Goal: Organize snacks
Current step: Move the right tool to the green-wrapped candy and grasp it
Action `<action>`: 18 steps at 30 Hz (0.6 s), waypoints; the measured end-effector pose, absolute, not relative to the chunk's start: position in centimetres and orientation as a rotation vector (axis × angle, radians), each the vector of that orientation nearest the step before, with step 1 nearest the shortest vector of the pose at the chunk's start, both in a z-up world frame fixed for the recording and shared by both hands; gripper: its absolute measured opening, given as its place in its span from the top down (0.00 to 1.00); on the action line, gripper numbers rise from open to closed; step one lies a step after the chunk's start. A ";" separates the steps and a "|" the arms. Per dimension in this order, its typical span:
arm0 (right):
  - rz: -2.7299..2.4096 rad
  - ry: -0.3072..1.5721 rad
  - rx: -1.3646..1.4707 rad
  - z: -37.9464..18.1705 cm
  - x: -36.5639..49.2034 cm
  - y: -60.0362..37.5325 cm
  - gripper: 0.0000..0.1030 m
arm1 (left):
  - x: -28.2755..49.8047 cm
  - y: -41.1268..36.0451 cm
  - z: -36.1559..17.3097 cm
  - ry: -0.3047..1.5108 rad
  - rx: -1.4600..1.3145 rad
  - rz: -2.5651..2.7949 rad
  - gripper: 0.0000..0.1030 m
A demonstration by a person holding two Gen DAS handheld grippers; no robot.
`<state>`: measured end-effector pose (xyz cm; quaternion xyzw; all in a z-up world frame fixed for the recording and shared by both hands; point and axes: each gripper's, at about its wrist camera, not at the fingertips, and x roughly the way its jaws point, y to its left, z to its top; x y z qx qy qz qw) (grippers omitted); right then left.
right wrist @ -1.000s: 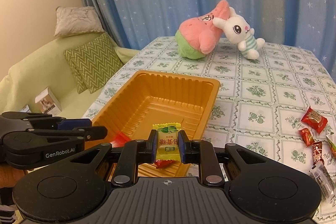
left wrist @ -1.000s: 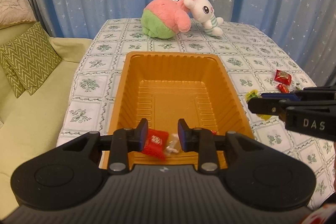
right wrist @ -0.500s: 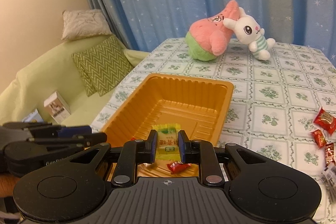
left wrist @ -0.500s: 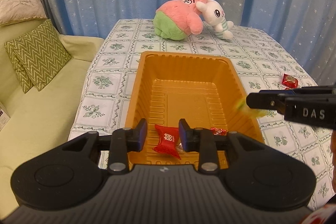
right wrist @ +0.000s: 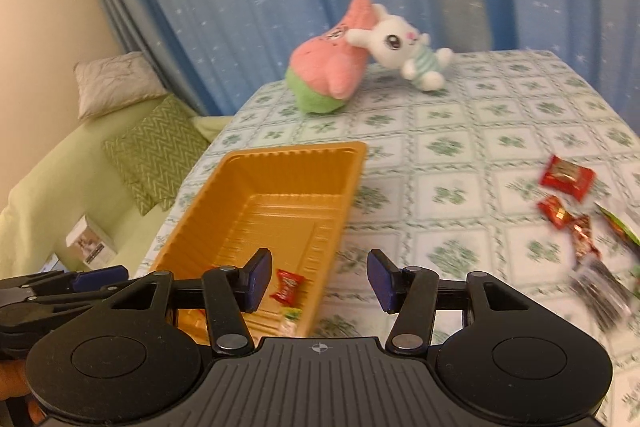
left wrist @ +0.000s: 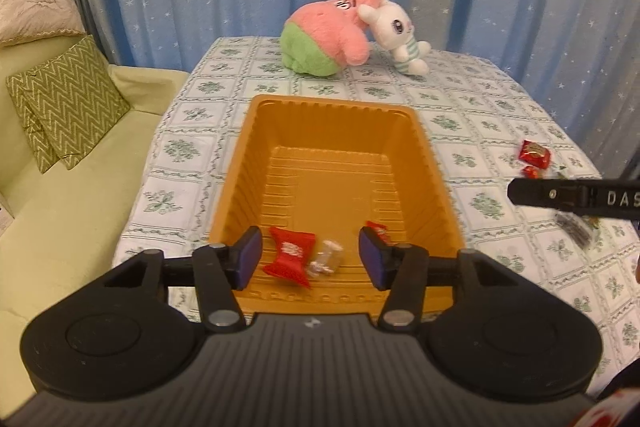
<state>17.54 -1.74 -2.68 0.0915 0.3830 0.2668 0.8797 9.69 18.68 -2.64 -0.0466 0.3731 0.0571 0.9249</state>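
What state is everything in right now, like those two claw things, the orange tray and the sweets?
left gripper: open, empty, over the tray's near end.
right gripper: open, empty, over the tray's right edge.
orange tray: upright on the table, holding a few sweets.
red candy: lying loose in the tray.
clear-wrapped candy: lying beside the red one.
loose snacks: on the tablecloth, outside the tray.
plush toys: leaning together.

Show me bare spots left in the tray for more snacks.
Orange tray: the far half of its floor, toward the pink plush, is bare. The near end is crowded: red candy, clear-wrapped sweet, small red candy.
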 end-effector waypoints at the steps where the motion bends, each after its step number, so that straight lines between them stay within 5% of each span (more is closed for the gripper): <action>1: 0.549 0.799 0.186 -2.6 17.3 -2.2 0.48 | 9.5 18.2 -2.5 0.763 -0.095 0.112 0.46; 12: 0.454 0.762 0.175 -0.6 14.3 -8.2 0.47 | 8.0 12.6 -1.0 0.745 -0.092 0.063 0.28; 18: 0.365 0.721 0.167 0.4 12.9 -13.2 0.37 | 7.8 9.3 -0.6 0.738 -0.098 0.017 0.23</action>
